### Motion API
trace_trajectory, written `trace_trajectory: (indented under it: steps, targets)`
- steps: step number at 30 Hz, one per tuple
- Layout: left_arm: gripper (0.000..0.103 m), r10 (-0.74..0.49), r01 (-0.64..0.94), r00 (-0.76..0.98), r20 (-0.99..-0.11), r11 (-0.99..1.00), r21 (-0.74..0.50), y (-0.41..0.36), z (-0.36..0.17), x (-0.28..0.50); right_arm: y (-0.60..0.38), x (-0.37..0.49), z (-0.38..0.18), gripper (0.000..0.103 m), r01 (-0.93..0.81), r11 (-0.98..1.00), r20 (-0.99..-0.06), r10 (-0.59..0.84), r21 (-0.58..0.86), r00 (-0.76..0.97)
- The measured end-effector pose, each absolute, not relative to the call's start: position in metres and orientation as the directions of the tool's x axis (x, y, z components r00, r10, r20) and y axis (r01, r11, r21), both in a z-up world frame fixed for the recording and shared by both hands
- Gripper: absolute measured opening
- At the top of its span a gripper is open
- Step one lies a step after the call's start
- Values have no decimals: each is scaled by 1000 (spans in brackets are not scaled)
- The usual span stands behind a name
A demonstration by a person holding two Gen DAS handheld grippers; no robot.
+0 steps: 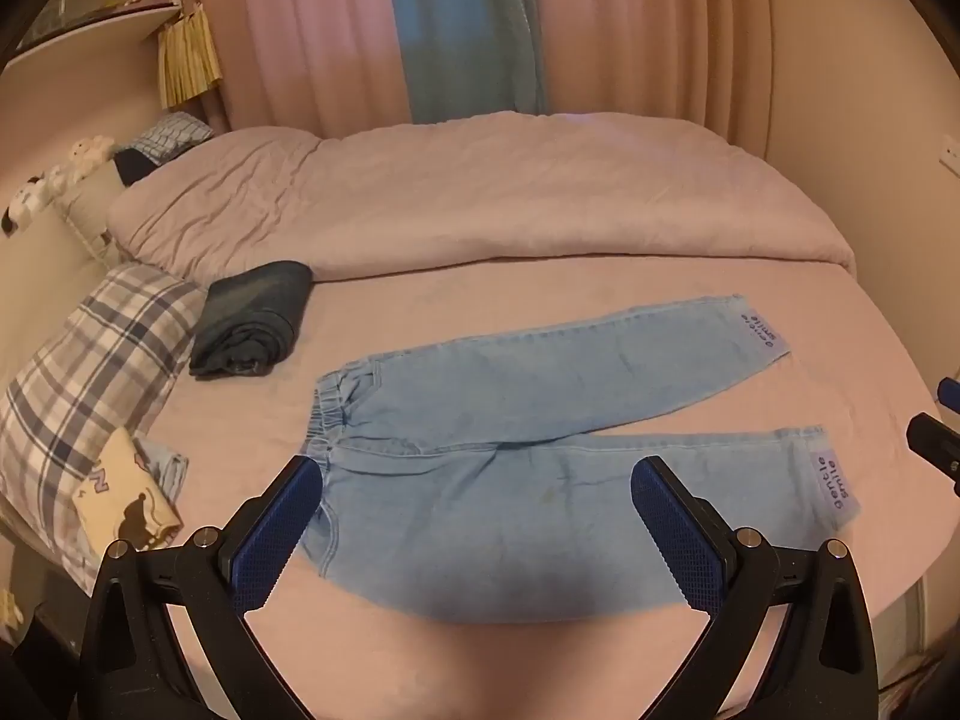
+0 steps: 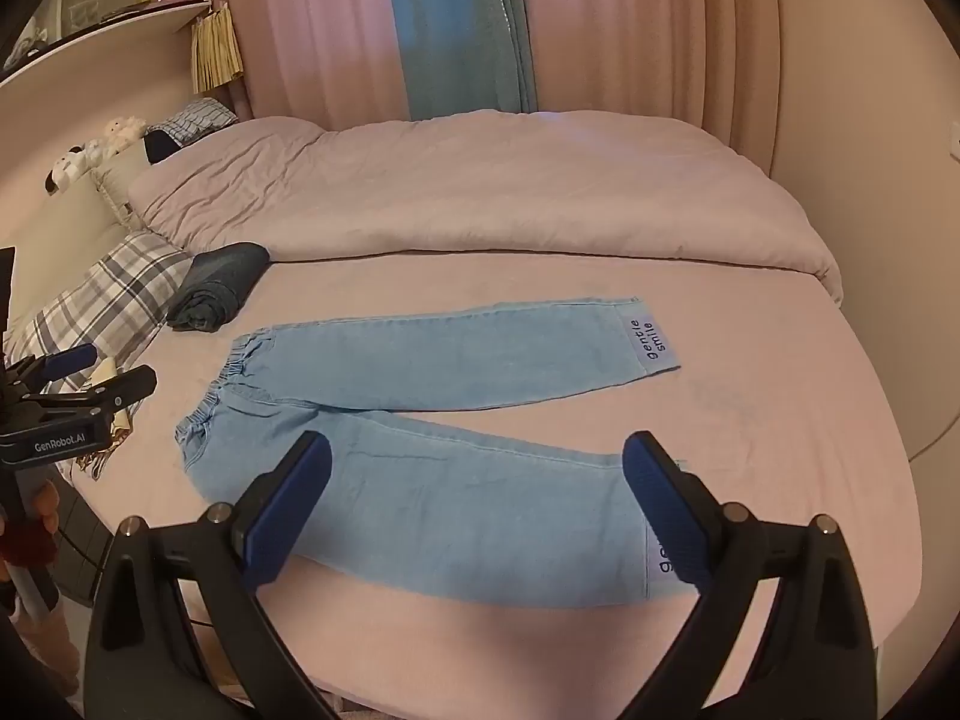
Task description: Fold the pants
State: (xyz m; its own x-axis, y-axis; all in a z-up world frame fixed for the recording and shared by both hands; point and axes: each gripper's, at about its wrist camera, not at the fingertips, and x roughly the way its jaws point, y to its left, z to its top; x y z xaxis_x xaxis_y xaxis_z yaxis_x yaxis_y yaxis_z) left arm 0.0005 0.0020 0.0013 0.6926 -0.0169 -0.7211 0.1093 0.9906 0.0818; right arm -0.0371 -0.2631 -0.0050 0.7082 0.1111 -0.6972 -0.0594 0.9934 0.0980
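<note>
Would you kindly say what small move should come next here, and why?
Probably lower both grippers onto the near leg of the jeans: left gripper near the waistband, right gripper near the cuff. The jeans lie flat with legs apart, and both grippers are open and empty.

Bedroom, warm dim light. Bed (image 1: pixel 600 312) with pink fitted sheet fills the scene; a rumpled pale duvet (image 1: pixel 480 198) lies across its far half. Pink curtains (image 1: pixel 300 30) cover the far wall, a blue-green panel (image 1: pixel 462 30) between them. Plaid pillow (image 1: pixel 90 360) at left edge. White shelving (image 2: pixel 120 0) far left, soft toys (image 2: pixel 90 150) below it.
</note>
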Motion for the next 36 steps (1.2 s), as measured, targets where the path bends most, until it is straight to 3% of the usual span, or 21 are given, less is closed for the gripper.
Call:
trace_trajectory:
  steps: [36]
  targets:
    - [103,-38,139,699,-714,987,84,-13,11,-2,-256,-41,6,98,-87,993,-689,115,76,715]
